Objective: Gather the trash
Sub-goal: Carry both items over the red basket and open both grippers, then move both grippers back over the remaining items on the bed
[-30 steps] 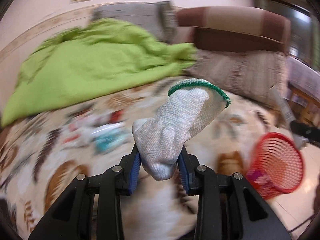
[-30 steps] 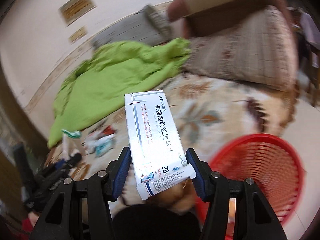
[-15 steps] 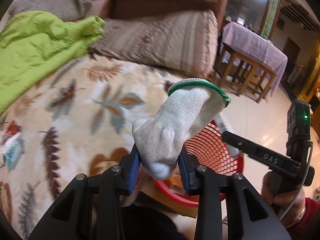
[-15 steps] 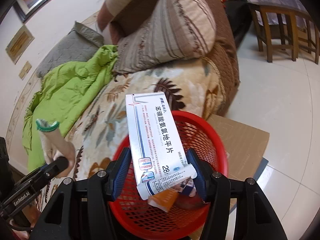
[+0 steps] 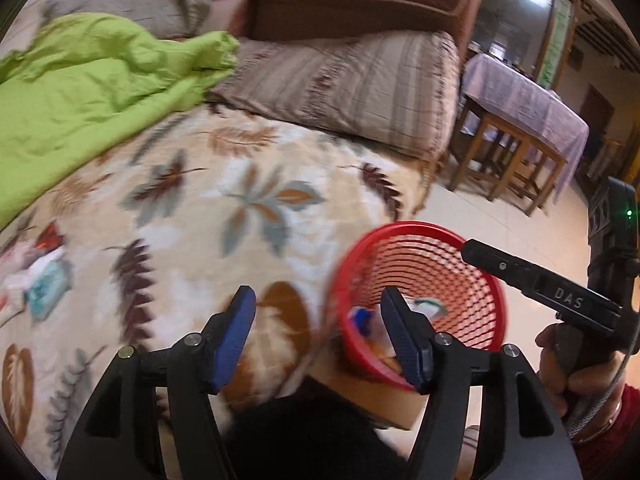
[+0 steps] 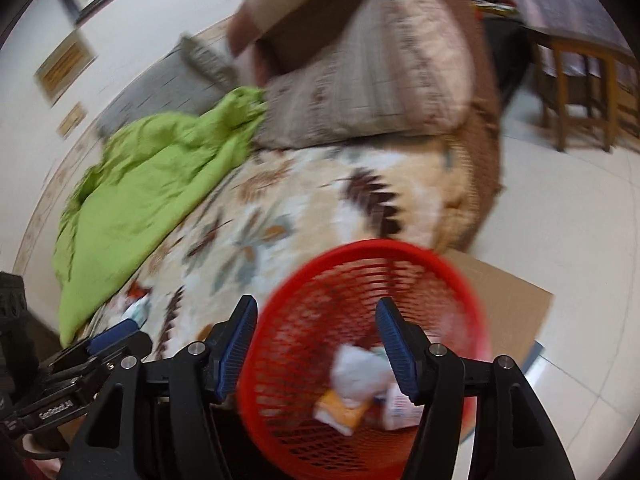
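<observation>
Both claws now gape empty: the left claw [image 5: 318, 326] has let go of the white glove and the right claw [image 6: 316, 338] of the medicine box [image 6: 400, 406]. Both lie in the red basket [image 6: 304, 276] off the bed's [image 5: 192, 216] corner. More litter [image 5: 44, 284] waits near the bed's left edge.

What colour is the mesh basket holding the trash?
Red; the basket shows best in the right wrist view.

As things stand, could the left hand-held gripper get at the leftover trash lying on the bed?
Probably yes: the left hand-held gripper is open and empty, and nothing blocks the bedspread towards the trash.
</observation>
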The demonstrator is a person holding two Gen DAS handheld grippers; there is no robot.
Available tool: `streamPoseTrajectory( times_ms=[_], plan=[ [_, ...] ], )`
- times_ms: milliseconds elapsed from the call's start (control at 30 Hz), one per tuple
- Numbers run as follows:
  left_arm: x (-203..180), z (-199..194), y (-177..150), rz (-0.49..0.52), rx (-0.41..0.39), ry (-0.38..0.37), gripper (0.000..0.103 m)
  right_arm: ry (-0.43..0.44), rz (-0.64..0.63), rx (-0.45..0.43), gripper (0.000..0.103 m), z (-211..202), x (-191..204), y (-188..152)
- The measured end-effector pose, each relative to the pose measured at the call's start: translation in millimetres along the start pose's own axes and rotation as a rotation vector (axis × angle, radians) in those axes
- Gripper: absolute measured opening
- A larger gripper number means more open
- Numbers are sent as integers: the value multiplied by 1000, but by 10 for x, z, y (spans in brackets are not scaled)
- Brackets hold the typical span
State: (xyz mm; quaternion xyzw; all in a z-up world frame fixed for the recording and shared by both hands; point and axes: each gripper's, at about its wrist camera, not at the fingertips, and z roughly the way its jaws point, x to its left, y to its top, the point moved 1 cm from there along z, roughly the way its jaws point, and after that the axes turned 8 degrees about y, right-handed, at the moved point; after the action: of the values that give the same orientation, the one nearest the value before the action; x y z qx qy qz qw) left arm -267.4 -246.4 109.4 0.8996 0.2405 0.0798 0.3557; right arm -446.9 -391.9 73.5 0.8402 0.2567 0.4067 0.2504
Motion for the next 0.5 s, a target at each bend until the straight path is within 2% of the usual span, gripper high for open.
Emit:
streamPoseTrajectory(
  times_ms=[333, 500],
  plan=[
    [1177, -280, -337, -163, -21, 181, 66, 157, -176, 122, 66, 567, 1051, -121],
    [1988, -396, -465, -270, -37, 303, 66, 216, -267, 189, 68, 869, 1528, -184]
  ],
)
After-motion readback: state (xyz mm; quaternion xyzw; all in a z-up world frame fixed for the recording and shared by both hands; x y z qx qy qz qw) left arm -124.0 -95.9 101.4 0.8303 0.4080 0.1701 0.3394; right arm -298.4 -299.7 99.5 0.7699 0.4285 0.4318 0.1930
